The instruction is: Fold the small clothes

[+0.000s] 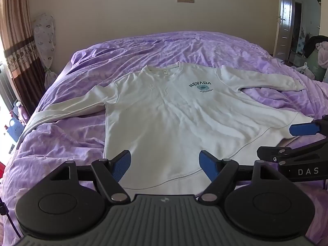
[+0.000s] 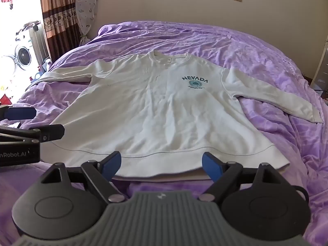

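Starting out: sweatshirt [image 1: 164,112] spread flat mid-frame on bed [image 1: 61,139], nothing folded; left gripper [image 1: 165,164] and right gripper [image 2: 162,164] jaws apart, empty, at hem.

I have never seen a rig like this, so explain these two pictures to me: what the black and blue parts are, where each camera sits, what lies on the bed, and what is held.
There is no robot arm. A person holds a two-finger gripper in each hand, and each carries a wide-angle camera looking forward along its blue-padded fingers.

One picture comes from the left gripper, with the right one showing at its right edge. The other comes from the right gripper.

A white sweatshirt lies flat, front up, sleeves spread, on a purple bedcover. Both grippers are open near its hem. Nothing is held.
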`<state>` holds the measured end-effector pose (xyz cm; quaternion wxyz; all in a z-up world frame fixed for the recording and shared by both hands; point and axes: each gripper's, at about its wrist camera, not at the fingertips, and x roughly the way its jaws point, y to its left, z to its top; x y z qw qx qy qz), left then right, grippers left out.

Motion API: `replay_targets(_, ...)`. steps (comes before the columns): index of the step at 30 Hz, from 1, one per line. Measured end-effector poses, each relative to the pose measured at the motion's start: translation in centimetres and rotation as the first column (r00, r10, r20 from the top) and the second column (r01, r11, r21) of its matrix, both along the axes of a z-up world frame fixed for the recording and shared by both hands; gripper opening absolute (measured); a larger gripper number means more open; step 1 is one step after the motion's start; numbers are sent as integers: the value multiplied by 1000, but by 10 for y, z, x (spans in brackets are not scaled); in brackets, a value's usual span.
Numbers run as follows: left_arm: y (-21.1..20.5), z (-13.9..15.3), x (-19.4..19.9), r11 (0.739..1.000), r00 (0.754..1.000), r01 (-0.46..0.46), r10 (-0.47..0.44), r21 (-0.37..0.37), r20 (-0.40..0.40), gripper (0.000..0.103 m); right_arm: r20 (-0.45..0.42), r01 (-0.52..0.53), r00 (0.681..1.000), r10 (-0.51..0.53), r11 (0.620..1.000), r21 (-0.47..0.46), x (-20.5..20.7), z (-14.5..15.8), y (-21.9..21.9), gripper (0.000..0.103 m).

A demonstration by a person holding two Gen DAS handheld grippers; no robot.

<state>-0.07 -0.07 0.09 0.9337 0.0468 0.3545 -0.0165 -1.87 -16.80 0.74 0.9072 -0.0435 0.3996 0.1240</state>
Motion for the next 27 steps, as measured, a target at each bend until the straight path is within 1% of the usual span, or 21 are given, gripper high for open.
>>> replay_targets(13,2,0,-6,1000,1000,-2,2,-6,1,89,-10,-6,1000,6,1000,1,0,1,0,82)
replay_targets(27,5,1,-1,1000,1000,0,0,-4,-4,89,-24,-10,1000,10,1000,-2,3,-3,1,82)
